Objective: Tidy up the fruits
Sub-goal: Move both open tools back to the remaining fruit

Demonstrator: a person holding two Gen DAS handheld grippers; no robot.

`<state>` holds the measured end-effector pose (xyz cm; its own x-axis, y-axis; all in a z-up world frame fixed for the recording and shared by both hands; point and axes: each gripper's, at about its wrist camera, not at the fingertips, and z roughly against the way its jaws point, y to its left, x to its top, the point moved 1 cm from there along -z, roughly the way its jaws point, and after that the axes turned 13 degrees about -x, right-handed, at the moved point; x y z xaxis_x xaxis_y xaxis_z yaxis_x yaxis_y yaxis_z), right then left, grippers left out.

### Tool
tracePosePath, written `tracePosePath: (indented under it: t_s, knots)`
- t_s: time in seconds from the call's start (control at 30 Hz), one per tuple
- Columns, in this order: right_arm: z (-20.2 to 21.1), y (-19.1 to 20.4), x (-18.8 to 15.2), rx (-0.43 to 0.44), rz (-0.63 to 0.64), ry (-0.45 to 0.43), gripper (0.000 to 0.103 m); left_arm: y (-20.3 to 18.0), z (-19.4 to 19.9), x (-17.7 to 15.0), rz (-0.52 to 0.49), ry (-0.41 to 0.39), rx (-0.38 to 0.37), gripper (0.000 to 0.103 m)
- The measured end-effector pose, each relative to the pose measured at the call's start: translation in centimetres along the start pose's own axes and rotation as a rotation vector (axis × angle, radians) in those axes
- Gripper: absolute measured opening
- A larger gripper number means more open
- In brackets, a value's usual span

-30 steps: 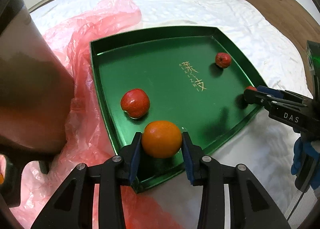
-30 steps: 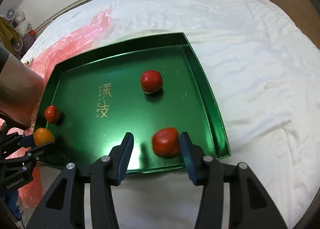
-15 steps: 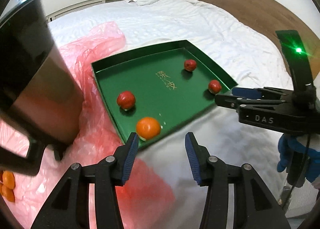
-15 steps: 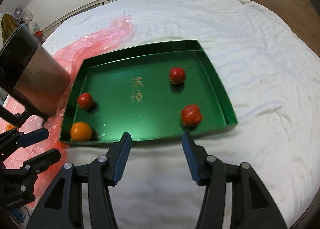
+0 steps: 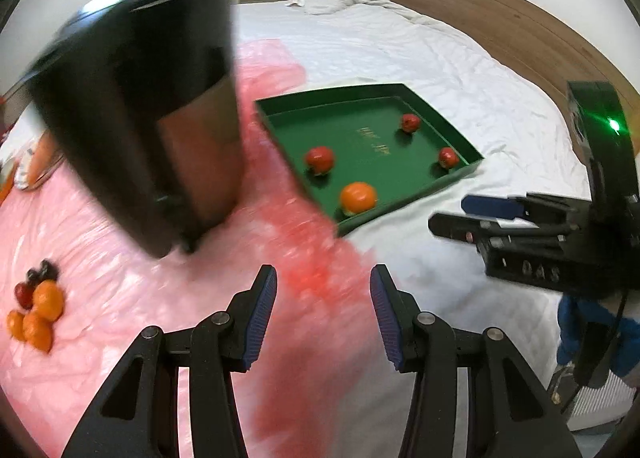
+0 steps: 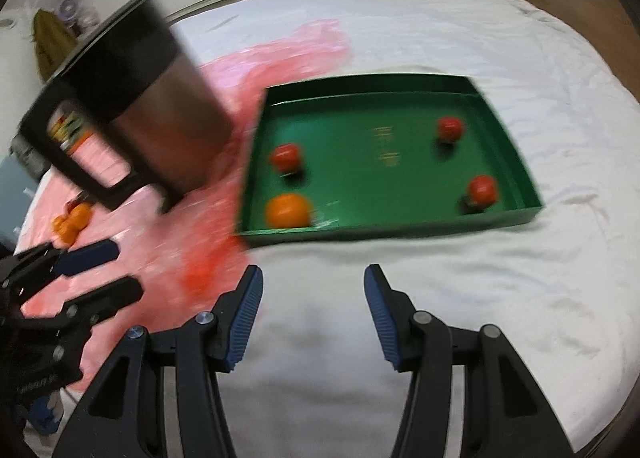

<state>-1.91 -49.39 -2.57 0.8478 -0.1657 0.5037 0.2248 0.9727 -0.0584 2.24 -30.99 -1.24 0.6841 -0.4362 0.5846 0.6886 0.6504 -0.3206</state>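
Both grippers have pulled back from the green tray (image 6: pixel 516 161) since a second ago, their jaws having just been opening. Left gripper (image 5: pixel 323 312) hangs spread and empty over pink plastic (image 5: pixel 120 286); the orange (image 5: pixel 358 197) lies ahead in the tray's near corner. Right gripper (image 6: pixel 313 312) gapes wide over white bedding (image 6: pixel 500 290), three red fruits (image 6: pixel 483 189) beyond it in the tray.

Both tongs (image 5: pixel 322 314) (image 6: pixel 312 314) released fruit, opened, backed off tray (image 5: pixel 460 173).
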Motion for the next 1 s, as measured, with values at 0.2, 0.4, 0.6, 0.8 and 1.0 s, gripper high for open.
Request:
tracePosePath:
  t_s: [0.2, 0.4, 0.6, 0.8, 1.0]
  knots:
    - [1.7, 6.3, -1.2, 0.095, 0.088, 0.029, 0.099, 4.6, 4.0, -2.1, 0.070, -0.016, 0.072, 0.043]
    - [2.7, 13.4, -1.4, 0.195, 0.205, 0.025, 0.099, 10.2, 7.7, -4.4, 0.154, -0.020, 0.174, 0.043]
    - [2.8, 20.6, -0.7, 0.301, 0.285, 0.026, 0.099, 16.4, 11.1, -7.2, 0.258, -0.029, 0.275, 0.043]
    - [1.0, 27.0, 1.5, 0.352, 0.314, 0.026, 0.099, 23.0, 13.6, -8.7, 0.374, -0.061, 0.359, 0.043]
    - [-2.3, 31.8, 4.0, 0.366, 0.295, 0.061, 0.099, 29.0, 14.1, -9.4, 0.466, -0.080, 0.385, 0.043]
